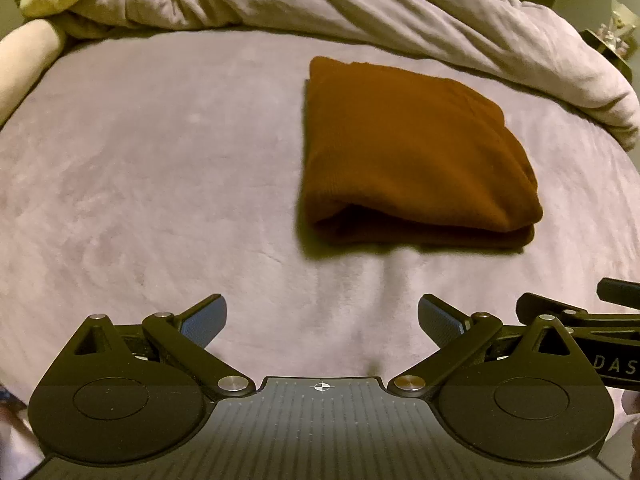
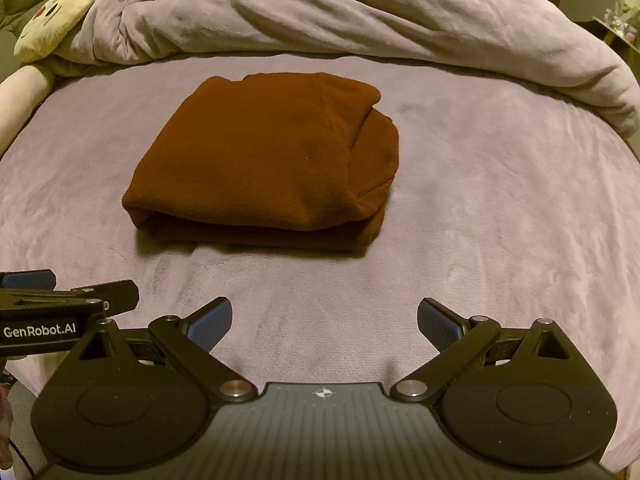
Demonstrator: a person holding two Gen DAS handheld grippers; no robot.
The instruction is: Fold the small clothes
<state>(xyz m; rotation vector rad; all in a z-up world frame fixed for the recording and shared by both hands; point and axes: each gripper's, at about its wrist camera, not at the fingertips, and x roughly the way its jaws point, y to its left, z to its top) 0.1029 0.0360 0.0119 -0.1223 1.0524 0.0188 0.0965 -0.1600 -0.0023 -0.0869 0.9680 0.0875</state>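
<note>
The brown garment lies folded mid-bed toward the heaped blanket at the far edge, while left gripper and right gripper hover empty with jaws spread, so a careless nudge could likely loosen its top flap.

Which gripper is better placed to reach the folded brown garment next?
Right gripper, marginally: the brown garment lies nearly straight ahead of it, but off to the right of the left gripper. Both are open and empty.

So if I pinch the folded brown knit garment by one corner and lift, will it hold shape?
Probably not: the folded brown knit garment looks soft and layered, so it would likely droop and unfold. Pushed, it may bunch on the plush purple blanket.
</note>
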